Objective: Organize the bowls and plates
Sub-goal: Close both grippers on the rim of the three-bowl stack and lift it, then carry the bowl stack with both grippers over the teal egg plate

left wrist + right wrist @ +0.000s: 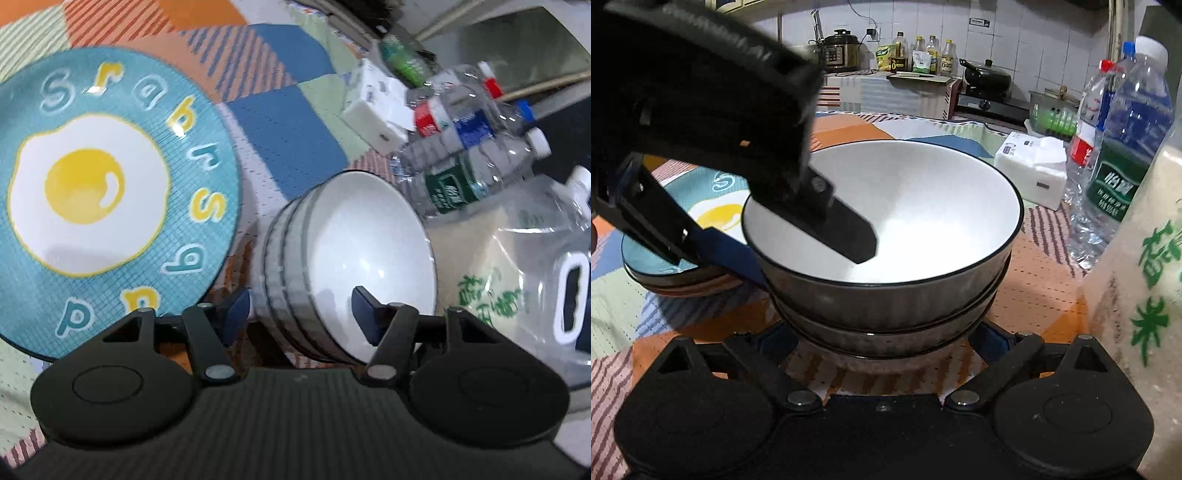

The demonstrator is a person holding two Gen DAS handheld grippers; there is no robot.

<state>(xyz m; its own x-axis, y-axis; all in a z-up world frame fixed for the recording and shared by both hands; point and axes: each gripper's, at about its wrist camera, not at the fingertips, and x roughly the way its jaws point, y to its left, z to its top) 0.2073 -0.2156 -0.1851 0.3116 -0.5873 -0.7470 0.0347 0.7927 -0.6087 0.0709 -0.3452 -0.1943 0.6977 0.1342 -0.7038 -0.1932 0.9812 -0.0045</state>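
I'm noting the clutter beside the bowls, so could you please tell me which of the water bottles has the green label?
The white-capped bottle nearest the rice bag; the bottle behind it has a red cap and red label.

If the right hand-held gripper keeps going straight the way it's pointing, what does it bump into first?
Probably the stack of bowls. The right hand-held gripper points right at its lower side, with open fingers on either side. How near it is, I can't tell.
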